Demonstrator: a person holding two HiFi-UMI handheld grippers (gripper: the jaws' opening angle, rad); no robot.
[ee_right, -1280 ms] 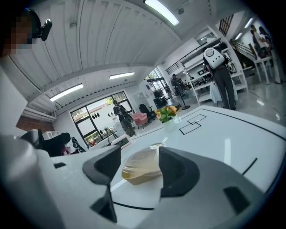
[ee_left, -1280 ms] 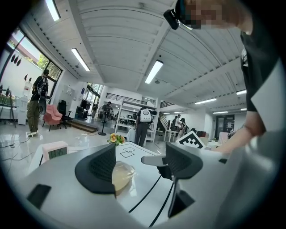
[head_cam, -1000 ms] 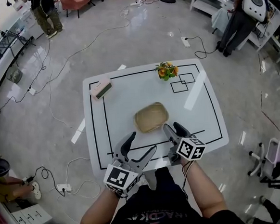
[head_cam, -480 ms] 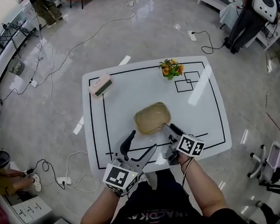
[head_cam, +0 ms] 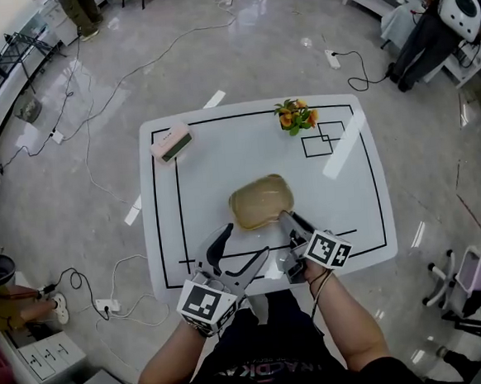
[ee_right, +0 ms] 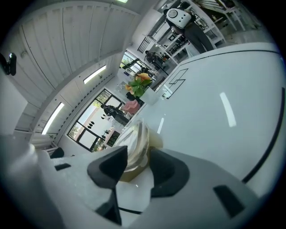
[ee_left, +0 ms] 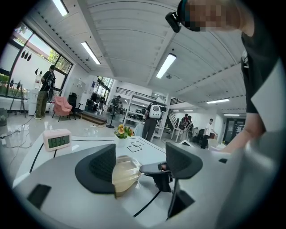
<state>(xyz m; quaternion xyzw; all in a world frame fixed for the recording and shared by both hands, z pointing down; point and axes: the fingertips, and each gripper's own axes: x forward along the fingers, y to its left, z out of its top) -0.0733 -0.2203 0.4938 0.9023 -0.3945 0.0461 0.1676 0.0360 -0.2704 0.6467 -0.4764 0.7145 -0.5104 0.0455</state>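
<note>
A clear lidded plastic container (head_cam: pixel 262 202) with yellowish contents sits mid-table inside the black outline. My right gripper (head_cam: pixel 286 219) reaches its near right corner. In the right gripper view its jaws are drawn in on the container's (ee_right: pixel 136 143) edge, so the right gripper (ee_right: pixel 139 154) is shut on it and rolled to one side. My left gripper (head_cam: pixel 246 240) hovers just short of the container's near left side, open wide. In the left gripper view the container (ee_left: pixel 124 172) lies by the left jaw of the left gripper (ee_left: pixel 138 165), with one finger of the right gripper beside it.
The white table (head_cam: pixel 348 187) carries a pink digital clock (head_cam: pixel 170 143) at its far left corner and a small flower pot (head_cam: pixel 294 116) at the far right, next to two drawn squares. Cables trail over the floor. People stand further off in the room.
My right gripper has moved forward onto the container's corner, its jaws have narrowed on it and it has tilted. The left gripper has stayed open near the front edge.
</note>
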